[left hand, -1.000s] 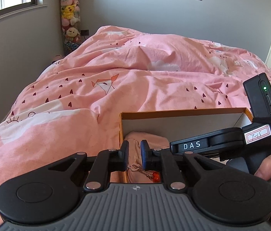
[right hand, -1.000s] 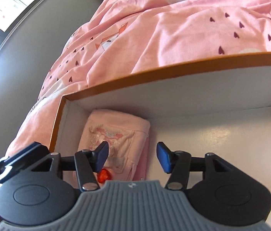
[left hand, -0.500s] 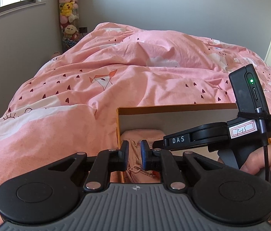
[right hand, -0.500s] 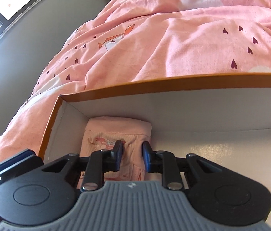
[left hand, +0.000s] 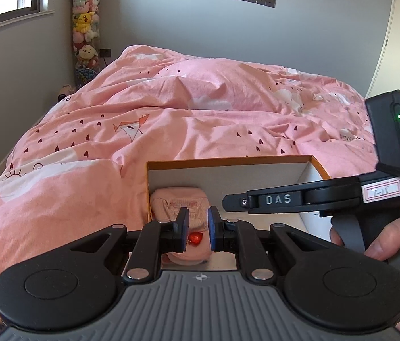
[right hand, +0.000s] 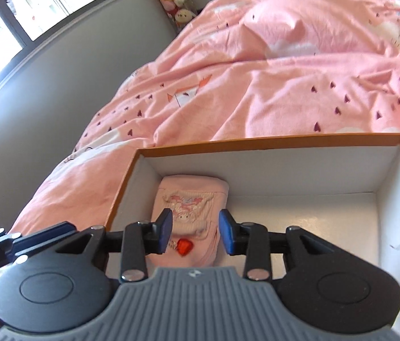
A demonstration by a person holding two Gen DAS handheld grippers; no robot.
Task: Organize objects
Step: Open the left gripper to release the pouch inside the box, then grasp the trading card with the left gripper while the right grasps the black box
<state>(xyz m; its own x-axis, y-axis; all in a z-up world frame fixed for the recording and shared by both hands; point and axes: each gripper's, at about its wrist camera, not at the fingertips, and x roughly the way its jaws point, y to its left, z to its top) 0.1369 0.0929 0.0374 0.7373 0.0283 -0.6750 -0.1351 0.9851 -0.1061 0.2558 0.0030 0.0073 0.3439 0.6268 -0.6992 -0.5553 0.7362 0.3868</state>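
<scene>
Across the frame we see a pink duvet (right hand: 285,85); lower centre, a box (right hand: 256,142) with a pink pouch (right hand: 191,199) at its left wall. Our right gripper (right hand: 195,234), just reopening, and left gripper (left hand: 197,228), narrowly parted, grip nothing.

I see a soft pink cloth pouch (right hand: 191,221) in a matt white cardboard box (right hand: 299,170) on a rumpled cotton duvet (right hand: 285,85).
</scene>
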